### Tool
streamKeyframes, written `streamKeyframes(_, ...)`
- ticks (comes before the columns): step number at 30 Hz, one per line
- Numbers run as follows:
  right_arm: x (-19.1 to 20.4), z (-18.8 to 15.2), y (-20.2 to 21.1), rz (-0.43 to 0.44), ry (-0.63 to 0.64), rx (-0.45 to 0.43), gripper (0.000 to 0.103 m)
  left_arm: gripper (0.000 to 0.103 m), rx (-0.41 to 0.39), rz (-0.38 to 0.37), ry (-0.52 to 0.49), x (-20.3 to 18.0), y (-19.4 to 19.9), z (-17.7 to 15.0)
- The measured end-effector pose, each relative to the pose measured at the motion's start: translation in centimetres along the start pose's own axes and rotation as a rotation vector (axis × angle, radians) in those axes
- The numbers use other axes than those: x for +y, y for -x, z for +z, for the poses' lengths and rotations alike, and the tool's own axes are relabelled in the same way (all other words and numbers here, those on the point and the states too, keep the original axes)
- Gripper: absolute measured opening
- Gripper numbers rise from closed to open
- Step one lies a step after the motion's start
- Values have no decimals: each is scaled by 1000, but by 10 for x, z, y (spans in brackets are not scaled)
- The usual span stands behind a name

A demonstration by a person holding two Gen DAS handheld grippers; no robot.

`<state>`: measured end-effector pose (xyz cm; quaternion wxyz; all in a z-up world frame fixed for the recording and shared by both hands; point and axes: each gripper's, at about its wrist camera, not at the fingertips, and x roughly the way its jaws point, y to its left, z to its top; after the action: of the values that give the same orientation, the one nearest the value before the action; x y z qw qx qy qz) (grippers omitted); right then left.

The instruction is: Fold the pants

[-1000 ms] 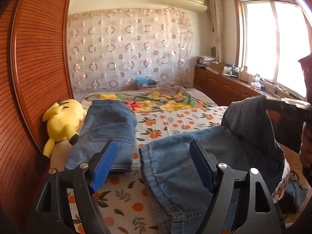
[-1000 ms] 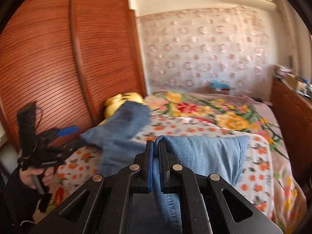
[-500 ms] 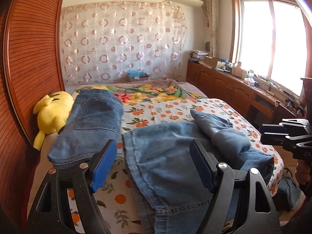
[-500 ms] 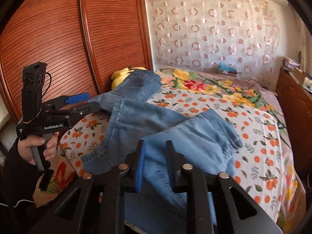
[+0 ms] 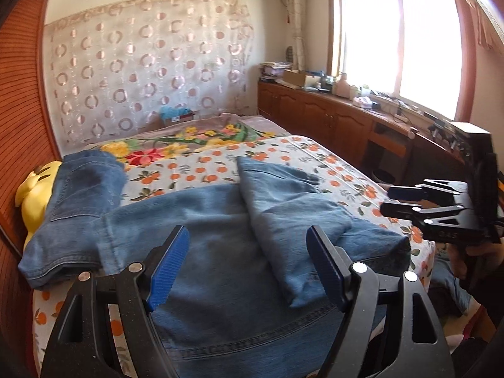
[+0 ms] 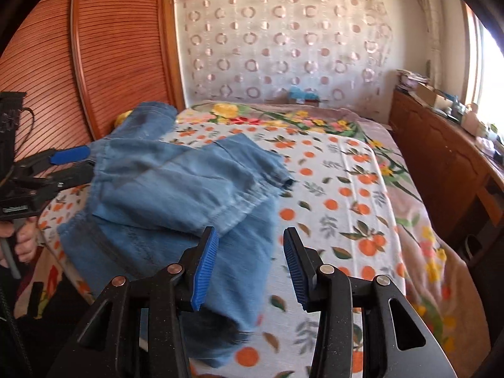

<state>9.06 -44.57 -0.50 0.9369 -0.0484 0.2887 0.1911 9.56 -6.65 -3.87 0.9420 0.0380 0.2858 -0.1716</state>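
Pants [image 6: 176, 195] lay half-folded across the near left of the bed [image 6: 356, 189] as your right claw [image 6: 249, 264], just opening, let the leg drop; your left claw [image 5: 245, 264] hovered wide and empty, ready to smooth.

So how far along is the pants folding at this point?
Done: one leg end of the light jeans lies folded back over the rest on the bed; a darker pair sits folded by the yellow plush toy. In hand: nothing; the right gripper has just been opening with no cloth between its pads, and the left gripper hovers open. Left: further folds.
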Motion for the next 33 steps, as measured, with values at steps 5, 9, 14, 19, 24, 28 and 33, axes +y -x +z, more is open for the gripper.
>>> streamKeyframes(5,-11,-1,-21,-59,-49,38,45,78,24,-33,-62,-26,-13,9)
streamKeyframes(9,-12,3,-34,-72,-58,52,45,73,57,-67,-105,-44,-29,16)
streamKeyframes(14,-4,7,-48,-75,-34,96,45,63,109,-118,-146,-64,-46,19)
streamKeyframes(19,7,14,-50,-19,-45,120,45,63,189,-112,-196,-83,-67,12)
streamKeyframes(24,7,15,-47,-15,-77,107,45,38,231,-89,-246,-89,-78,6)
streamKeyframes(28,5,14,-42,-18,-90,102,45,16,245,-77,-239,-81,-81,7)
streamKeyframes(33,7,10,-44,-17,-96,101,45,6,154,-57,-124,-51,-55,21)
